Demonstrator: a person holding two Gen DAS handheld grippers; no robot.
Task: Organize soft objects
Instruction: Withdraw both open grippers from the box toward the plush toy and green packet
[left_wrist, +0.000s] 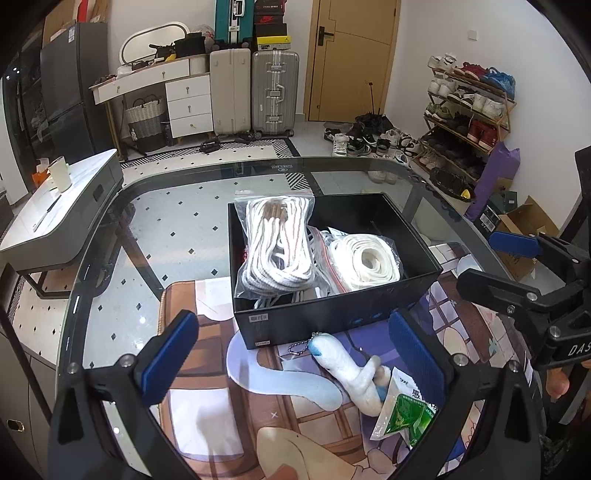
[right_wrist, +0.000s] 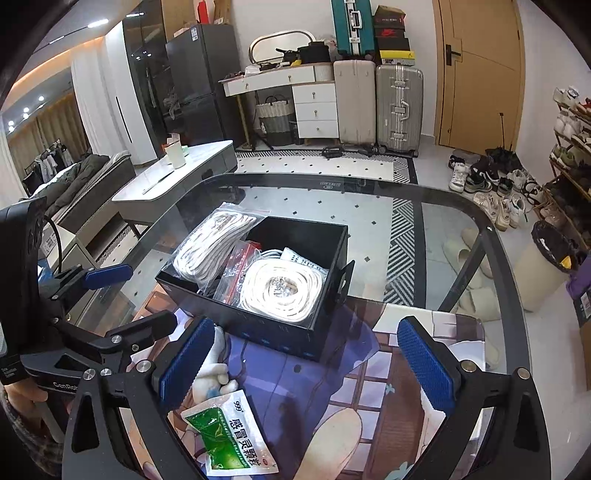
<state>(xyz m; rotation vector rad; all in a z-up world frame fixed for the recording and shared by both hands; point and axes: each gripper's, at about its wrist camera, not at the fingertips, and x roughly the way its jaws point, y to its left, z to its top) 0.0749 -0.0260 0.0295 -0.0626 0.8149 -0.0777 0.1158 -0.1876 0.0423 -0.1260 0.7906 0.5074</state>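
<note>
Tools: left (left_wrist: 291, 358) released, right (right_wrist: 314, 354) released | black box (left_wrist: 332, 317) edge ahead, untouched

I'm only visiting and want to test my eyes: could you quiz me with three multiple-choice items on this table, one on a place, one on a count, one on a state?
1. Where does the white plush toy lie?
A. in the black box
B. on the mat in front of the black box
C. on the floor

2. How many bags of white rope are in the black box?
A. one
B. two
C. four

3. How do the left tongs stand?
A. wide open, empty
B. shut on the toy
C. shut on the green sachet

Answers: 1 B, it rests on the mat; 2 B, a long bundle and a round coil; 3 A, nothing is clamped.
</note>
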